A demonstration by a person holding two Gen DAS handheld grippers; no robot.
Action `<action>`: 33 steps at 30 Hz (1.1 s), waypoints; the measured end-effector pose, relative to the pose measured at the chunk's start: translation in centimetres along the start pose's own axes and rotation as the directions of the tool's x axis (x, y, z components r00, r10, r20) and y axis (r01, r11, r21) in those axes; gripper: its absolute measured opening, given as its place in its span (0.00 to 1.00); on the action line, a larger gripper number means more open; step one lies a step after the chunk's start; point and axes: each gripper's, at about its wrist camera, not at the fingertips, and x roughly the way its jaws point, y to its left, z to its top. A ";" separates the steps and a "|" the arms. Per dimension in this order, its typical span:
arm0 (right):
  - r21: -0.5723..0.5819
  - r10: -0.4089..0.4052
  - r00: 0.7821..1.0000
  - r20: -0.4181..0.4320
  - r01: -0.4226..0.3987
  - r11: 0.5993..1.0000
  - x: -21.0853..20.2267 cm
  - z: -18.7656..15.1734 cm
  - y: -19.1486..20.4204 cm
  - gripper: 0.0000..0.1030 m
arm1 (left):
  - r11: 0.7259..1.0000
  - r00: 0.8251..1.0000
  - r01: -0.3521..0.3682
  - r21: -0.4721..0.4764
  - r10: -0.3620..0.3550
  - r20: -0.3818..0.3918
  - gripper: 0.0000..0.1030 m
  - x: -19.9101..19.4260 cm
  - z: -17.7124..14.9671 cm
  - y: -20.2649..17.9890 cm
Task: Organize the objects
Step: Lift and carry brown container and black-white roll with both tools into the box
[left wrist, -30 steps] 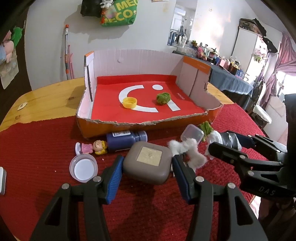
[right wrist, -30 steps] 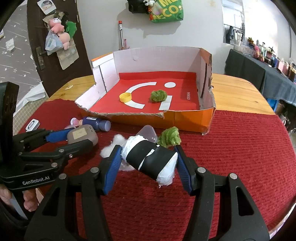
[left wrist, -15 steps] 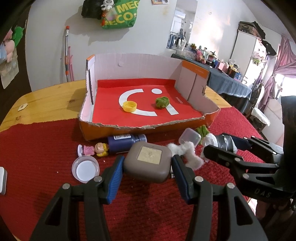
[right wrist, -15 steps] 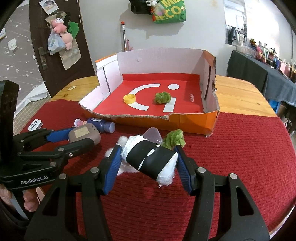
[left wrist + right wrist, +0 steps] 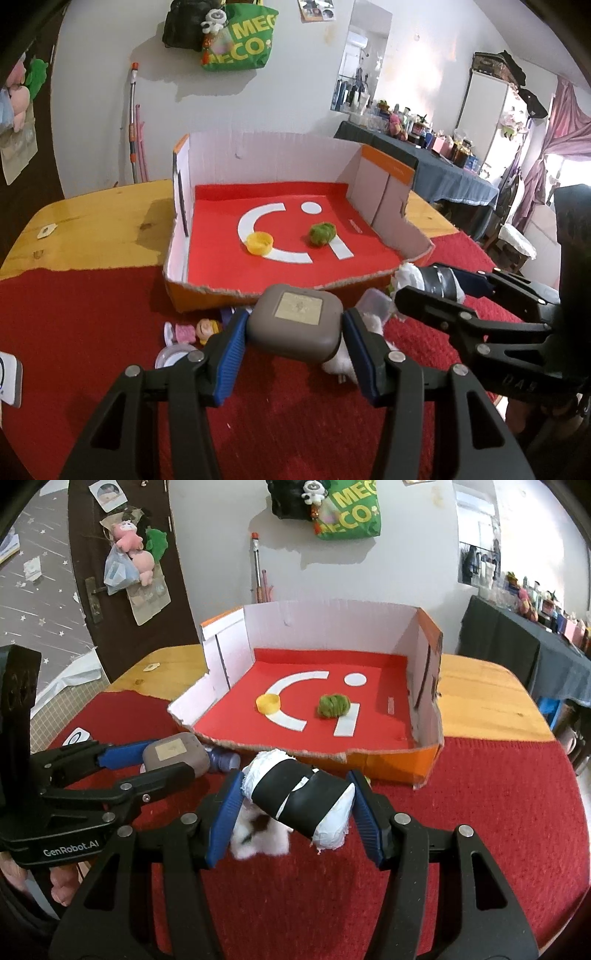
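My left gripper (image 5: 293,330) is shut on a grey-brown rounded square case (image 5: 297,325), held above the red cloth just before the cardboard box (image 5: 207,291). It also shows in the right wrist view (image 5: 173,755). My right gripper (image 5: 295,805) is shut on a white roll wrapped in black tape (image 5: 299,799), held above the cloth near the box's front wall (image 5: 391,762). The box has a red floor holding a yellow cap (image 5: 260,243) and a green pompom (image 5: 322,232).
On the red cloth (image 5: 74,314) lie a small doll (image 5: 192,330), a round white lid (image 5: 173,356), a blue bottle (image 5: 223,760), white fluff (image 5: 258,840) and a clear cup (image 5: 373,301). A white card (image 5: 9,378) lies at the left edge. The wooden table (image 5: 103,229) extends behind.
Both grippers have risen and moved forward toward the box with their objects. The box looks nearer, and the items on the cloth now sit lower, partly hidden behind the held things.
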 end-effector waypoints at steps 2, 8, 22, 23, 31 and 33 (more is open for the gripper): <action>-0.004 0.002 1.000 0.000 -0.002 1.000 0.3 0.4 0.0 0.54 | 1.000 1.000 0.001 -0.004 -0.001 0.000 0.53 0.3 0.5 0.1; -0.011 0.002 1.000 0.002 -0.002 1.000 0.9 1.9 -0.2 0.54 | 1.000 1.000 -0.001 -0.001 0.001 -0.005 0.53 1.3 1.9 0.3; -0.002 -0.009 0.999 -0.047 0.009 1.000 4.3 4.3 -1.9 0.54 | 1.000 0.998 -0.024 -0.011 0.024 -0.057 0.53 5.1 4.2 2.0; -0.002 -0.009 0.999 -0.053 0.009 1.000 4.6 4.4 -2.0 0.54 | 1.000 0.998 -0.025 -0.010 0.025 -0.062 0.53 5.4 4.3 2.1; 0.005 -0.018 0.995 -0.102 0.018 1.000 7.0 5.1 -3.3 0.54 | 1.000 0.994 -0.026 -0.012 0.025 -0.104 0.53 7.8 5.0 2.8; 0.008 -0.018 0.994 -0.112 0.019 1.000 7.5 5.1 -3.6 0.54 | 1.000 0.993 -0.026 -0.011 0.025 -0.114 0.53 8.4 5.2 3.0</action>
